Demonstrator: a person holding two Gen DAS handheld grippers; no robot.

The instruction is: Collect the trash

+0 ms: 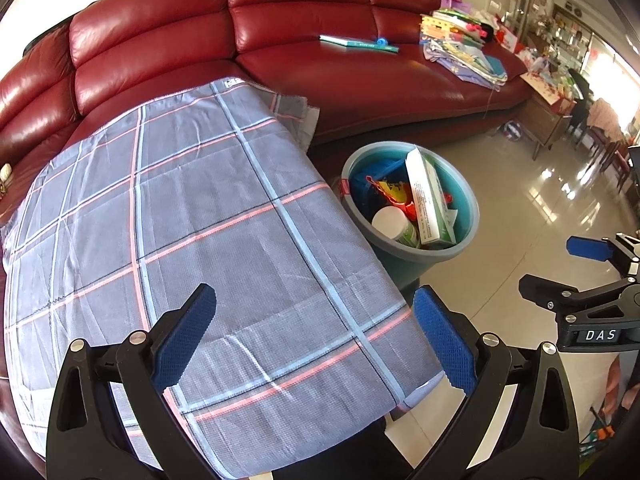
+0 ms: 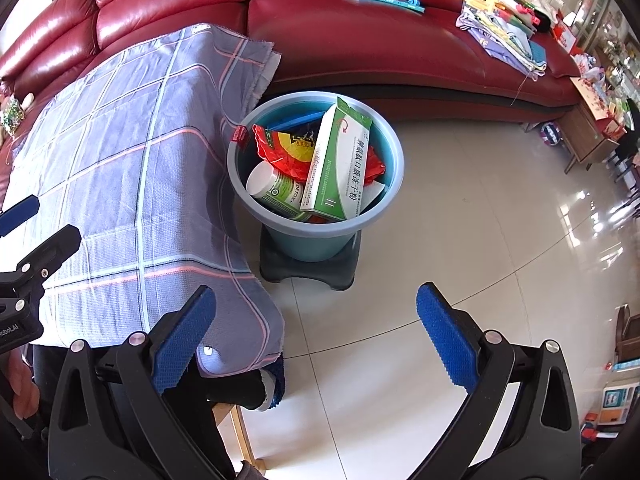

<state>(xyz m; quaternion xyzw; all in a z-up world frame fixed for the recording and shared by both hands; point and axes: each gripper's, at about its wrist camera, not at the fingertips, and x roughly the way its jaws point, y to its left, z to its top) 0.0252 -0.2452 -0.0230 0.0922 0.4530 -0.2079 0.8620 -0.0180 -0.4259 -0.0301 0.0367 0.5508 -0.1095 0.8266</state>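
A blue-grey bin stands on a dark low stool beside the cloth-covered table. Inside it lie a green and white box, a white-lidded green bottle and a red and yellow wrapper. My left gripper hovers open over the near right part of the tablecloth, nothing between its blue pads. My right gripper is open above the tiled floor in front of the bin, holding nothing. Each gripper shows at the edge of the other's view.
A grey plaid cloth covers the table. A red leather sofa curves behind, with a book and a pile of cloth and papers on it. Glossy tiled floor spreads right toward furniture.
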